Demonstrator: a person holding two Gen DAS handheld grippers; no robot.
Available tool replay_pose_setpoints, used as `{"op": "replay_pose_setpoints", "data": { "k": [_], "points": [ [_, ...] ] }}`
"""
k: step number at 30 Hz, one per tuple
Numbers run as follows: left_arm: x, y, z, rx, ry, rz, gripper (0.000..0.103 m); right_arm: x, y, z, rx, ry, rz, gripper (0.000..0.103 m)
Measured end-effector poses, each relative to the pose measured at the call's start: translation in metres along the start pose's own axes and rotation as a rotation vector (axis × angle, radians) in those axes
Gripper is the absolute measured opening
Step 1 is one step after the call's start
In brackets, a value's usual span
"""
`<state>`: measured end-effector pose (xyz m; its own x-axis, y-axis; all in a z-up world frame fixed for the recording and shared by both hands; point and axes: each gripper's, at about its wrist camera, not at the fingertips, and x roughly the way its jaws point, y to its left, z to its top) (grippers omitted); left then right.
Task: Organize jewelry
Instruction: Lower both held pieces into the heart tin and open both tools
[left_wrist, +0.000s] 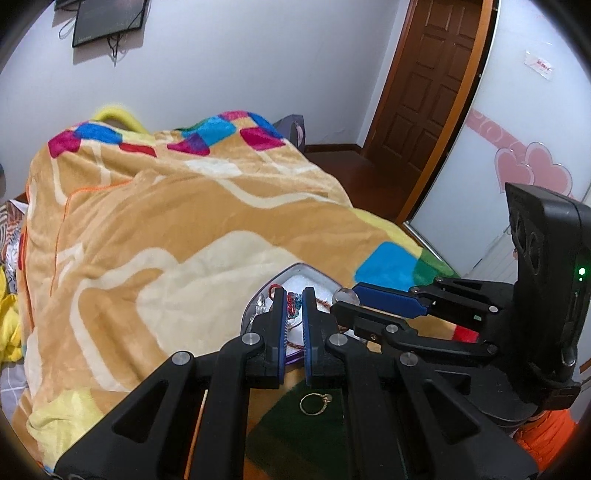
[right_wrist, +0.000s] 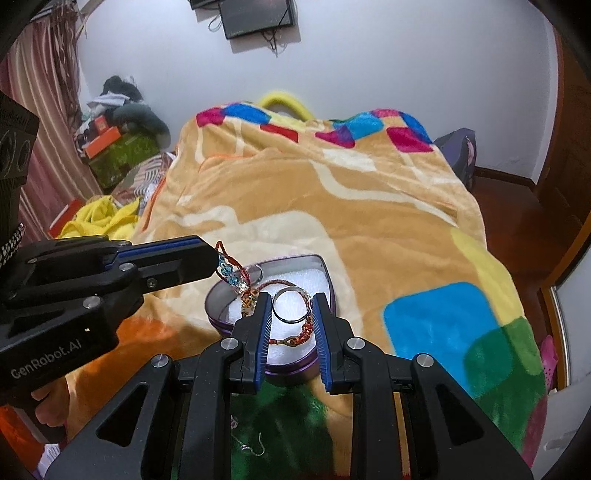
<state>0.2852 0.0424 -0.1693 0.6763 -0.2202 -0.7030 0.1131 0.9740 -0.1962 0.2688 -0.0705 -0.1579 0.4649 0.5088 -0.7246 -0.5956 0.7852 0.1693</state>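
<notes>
My left gripper (left_wrist: 293, 295) is shut on a beaded bracelet (left_wrist: 293, 307) with a red cord. The right wrist view shows the bracelet (right_wrist: 231, 271) dangling from that gripper's tip (right_wrist: 214, 258) over the left rim of a purple heart-shaped tin (right_wrist: 288, 369). My right gripper (right_wrist: 291, 302) is shut on a silver ring (right_wrist: 291, 320), held above the tin's white lining. From the left wrist view, the right gripper (left_wrist: 345, 297) comes in from the right. A red braided cord bracelet (right_wrist: 291, 338) and another ring (right_wrist: 258, 274) lie in the tin. A gold ring (left_wrist: 314, 404) lies on the blanket below my left gripper.
The tin (left_wrist: 306, 267) sits on a bed under an orange patterned blanket (right_wrist: 332, 206). A silver hook earring (right_wrist: 255, 448) lies on the green patch near me. Boxes and yellow cloth (right_wrist: 99, 218) clutter the left side. A wooden door (left_wrist: 436, 81) stands at the right.
</notes>
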Motion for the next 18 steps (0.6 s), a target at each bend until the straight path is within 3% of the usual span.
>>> {"op": "replay_pose_setpoints", "data": {
  "k": [18],
  "points": [
    [-0.004, 0.005, -0.002, -0.012, 0.010, -0.010, 0.006, 0.016, 0.002, 0.003, -0.020, 0.079, 0.000, 0.020]
  ]
}}
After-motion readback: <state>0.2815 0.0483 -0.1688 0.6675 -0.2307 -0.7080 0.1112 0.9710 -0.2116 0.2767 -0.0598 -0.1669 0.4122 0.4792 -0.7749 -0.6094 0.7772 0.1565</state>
